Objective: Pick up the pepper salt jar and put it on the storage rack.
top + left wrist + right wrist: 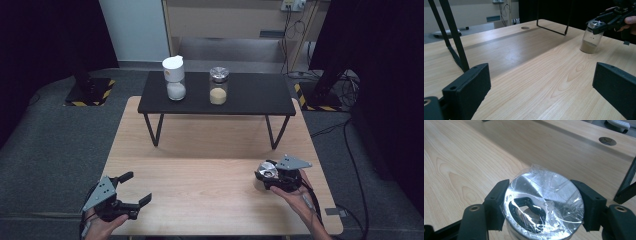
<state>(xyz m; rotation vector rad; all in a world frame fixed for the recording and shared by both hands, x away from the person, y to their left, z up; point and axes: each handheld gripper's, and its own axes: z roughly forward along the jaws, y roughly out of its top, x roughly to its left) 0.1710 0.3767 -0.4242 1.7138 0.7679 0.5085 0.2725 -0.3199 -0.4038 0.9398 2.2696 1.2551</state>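
The right gripper (267, 175) has its two jaws pressed on the silver lid (544, 202) of a small glass jar (591, 40) with brownish powder, which stands on the wooden table (200, 165) near its right front edge; it grips at the lid probably because the film-covered top is the easiest part to hold from above. The left gripper (134, 187) waits with jaws wide apart and nothing between them, well apart from the jar, perhaps ready to help; two other jars (175, 80) stand on the black shelf (250, 100) behind.

No readable text, label, brand or number anywhere. Only sign: yellow-black hazard stripes on floor plates (89, 91) left and right of black shelf (218, 94). Jars on shelf bear no legible label.
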